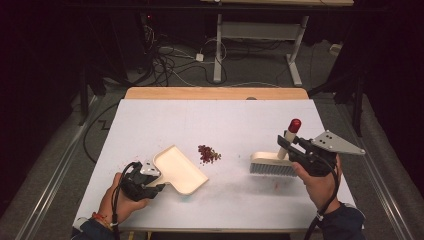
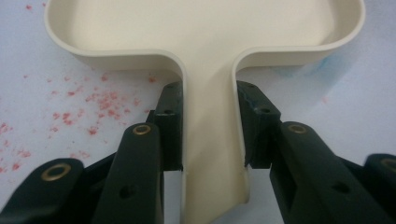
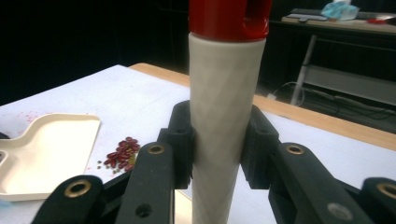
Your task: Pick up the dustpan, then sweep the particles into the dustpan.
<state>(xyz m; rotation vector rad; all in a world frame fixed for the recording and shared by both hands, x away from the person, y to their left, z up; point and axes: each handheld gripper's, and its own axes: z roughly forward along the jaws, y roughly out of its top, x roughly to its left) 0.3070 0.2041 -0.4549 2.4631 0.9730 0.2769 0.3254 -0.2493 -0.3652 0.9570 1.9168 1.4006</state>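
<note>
A cream dustpan (image 1: pixel 177 169) lies on the white table, its flat handle (image 2: pixel 210 140) clamped between the jaws of my left gripper (image 1: pixel 150 181), which is shut on it. A small heap of red beans (image 1: pixel 208 154) sits just right of the pan's open mouth. Further right a hand brush (image 1: pixel 272 165) rests with its bristles on the table, its cream handle (image 3: pixel 225 116) with a red cap (image 1: pixel 294 125) standing up. My right gripper (image 1: pixel 287 145) is shut on that handle. In the right gripper view the beans (image 3: pixel 122 152) and dustpan (image 3: pixel 44 154) lie to the left.
Red stains (image 2: pixel 100 107) speckle the table (image 1: pixel 220 120) beside the dustpan handle, with a faint reddish mark (image 1: pixel 276 186) in front of the brush. A wooden strip (image 1: pixel 215 93) edges the far side. Beyond it are cables and a desk frame (image 1: pixel 260 35) on the floor.
</note>
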